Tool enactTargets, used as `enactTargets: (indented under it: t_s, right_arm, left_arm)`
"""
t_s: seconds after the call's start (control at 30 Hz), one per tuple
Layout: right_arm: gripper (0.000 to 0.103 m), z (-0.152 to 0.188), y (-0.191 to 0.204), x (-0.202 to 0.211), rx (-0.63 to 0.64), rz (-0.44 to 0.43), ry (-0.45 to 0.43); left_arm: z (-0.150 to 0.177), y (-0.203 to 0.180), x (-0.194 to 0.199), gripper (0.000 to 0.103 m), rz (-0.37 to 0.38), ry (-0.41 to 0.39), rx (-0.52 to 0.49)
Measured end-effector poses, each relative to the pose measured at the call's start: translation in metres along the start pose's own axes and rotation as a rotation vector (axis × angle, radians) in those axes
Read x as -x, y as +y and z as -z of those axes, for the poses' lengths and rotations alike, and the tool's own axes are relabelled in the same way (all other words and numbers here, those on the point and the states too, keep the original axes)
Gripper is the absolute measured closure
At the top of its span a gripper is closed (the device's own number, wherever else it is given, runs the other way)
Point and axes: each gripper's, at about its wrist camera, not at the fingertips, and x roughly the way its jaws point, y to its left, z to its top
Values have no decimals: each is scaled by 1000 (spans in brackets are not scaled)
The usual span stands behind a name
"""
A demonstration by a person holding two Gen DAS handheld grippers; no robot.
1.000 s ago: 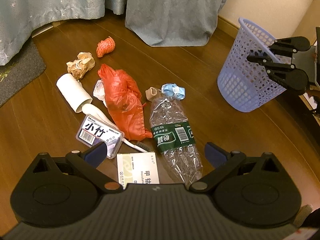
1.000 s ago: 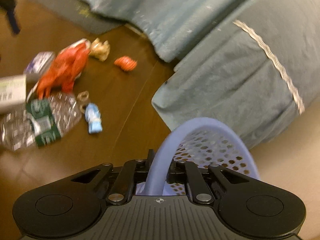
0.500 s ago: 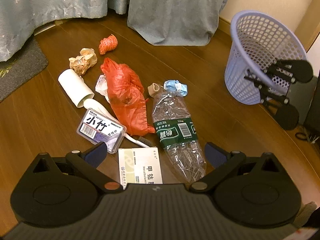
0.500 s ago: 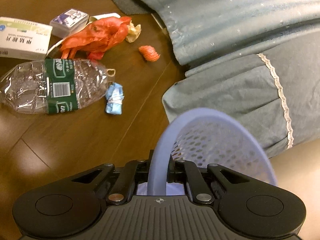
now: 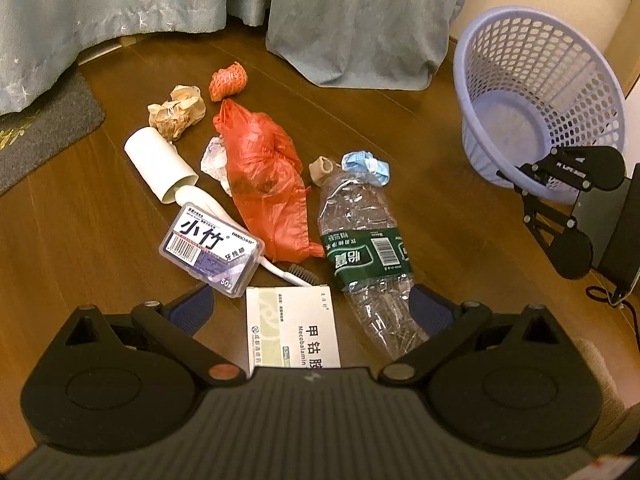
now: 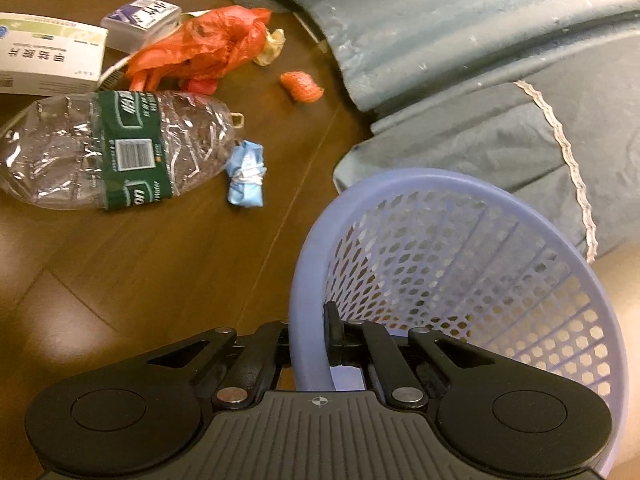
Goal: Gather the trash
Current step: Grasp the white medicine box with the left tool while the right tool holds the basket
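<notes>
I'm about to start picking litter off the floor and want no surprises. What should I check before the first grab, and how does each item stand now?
1. Right gripper clamped on the lavender basket rim: ok, jaws shut on the rim.
2. Basket empty and ready: ok, its bottom shows bare in the left wrist view.
3. Basket standing flat: cannot tell, it looks tilted.
4. Left gripper free: ok, jaws open, nothing held.
5. Nearest targets in reach: ok, the white medicine box and crushed bottle lie between the fingers.
6. Floss case free to lift: not ok, it rests on a toothbrush.
</notes>
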Motion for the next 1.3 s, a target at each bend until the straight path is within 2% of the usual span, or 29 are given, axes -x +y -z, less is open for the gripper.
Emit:
enactTargets:
  t_s: [0.17,0.4,0.57,0.7,0.83,1.3]
  right_arm:
    - [103,2,-1,-2,-57,19,1]
    - [103,4,3,-3,-47,17,-3]
    - [103,5,11,-4,-32,5,3]
    - [103,5,14,-5,-27,11,9]
    - [103,5,11,-5,-32,11,16]
    - [103,6,10,-4,-37,9,29]
  left_arm:
    - [9,-3,-7,2,7,9,-21]
    - [20,-7,-18,2,18,21,-64]
    - [33,-2,-29,3,-40,35,-81]
    - [44,3,-40,9,-82,53,-59]
    - [53,1,-45,10,-83,65,-42]
    - [77,-6,-53,17,-82,92,-166]
